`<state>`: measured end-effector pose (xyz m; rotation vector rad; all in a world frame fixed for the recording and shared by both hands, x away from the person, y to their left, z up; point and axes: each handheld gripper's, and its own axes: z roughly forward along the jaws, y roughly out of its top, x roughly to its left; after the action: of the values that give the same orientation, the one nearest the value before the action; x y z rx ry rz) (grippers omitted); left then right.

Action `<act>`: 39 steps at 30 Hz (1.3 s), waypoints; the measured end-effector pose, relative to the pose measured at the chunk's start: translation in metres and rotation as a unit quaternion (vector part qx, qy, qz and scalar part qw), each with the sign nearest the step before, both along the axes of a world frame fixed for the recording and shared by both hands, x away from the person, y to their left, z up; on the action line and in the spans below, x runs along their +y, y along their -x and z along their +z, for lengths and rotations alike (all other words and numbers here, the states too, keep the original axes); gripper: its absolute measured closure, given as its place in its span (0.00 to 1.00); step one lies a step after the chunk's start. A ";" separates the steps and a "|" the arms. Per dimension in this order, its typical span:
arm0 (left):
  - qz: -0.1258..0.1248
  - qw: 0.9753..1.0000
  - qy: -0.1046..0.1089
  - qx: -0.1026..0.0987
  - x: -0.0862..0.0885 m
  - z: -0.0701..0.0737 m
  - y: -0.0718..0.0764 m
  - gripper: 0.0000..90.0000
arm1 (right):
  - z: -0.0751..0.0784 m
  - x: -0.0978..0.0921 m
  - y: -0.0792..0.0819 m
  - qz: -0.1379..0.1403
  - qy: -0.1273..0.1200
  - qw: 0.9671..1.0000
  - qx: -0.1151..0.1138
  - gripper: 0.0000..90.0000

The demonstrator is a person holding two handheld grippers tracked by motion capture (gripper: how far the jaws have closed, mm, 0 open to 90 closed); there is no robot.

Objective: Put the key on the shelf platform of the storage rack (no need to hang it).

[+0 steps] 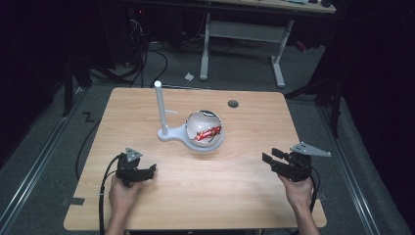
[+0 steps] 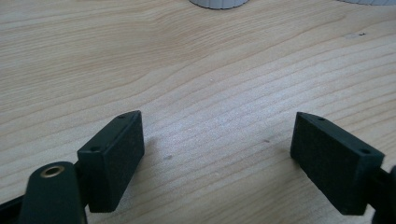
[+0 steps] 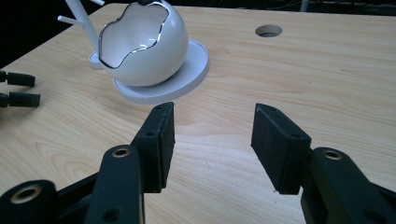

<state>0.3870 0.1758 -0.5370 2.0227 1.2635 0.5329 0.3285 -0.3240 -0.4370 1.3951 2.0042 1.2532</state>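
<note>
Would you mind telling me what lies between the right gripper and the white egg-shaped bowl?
Nothing: in the right gripper view, bare wooden table runs from the open right gripper to the egg-shaped bowl on its white stand.

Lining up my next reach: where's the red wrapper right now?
The red wrapper lies inside the white egg-shaped bowl at mid-table in the high view, on the round stand right of the white post.

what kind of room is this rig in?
Probably a lab or workshop set up for recording, not a home. A bare wooden table with a cable hole stands on grey floor, loose cables run behind it, and another white-legged desk is beyond.
</note>
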 end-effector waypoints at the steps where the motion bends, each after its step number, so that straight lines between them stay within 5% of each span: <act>1: 0.000 1.000 0.000 0.000 0.000 0.000 0.000 0.20 | 0.000 0.000 0.000 0.000 0.000 1.000 0.000 0.55; 39: 0.001 1.000 0.000 0.000 0.000 0.000 0.000 0.20 | -0.045 0.017 -0.009 0.006 0.019 0.999 0.038 0.51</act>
<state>0.3870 0.1757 -0.5370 2.0215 1.2645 0.5329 0.3372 -0.3065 -0.4821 1.4349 2.0781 1.1773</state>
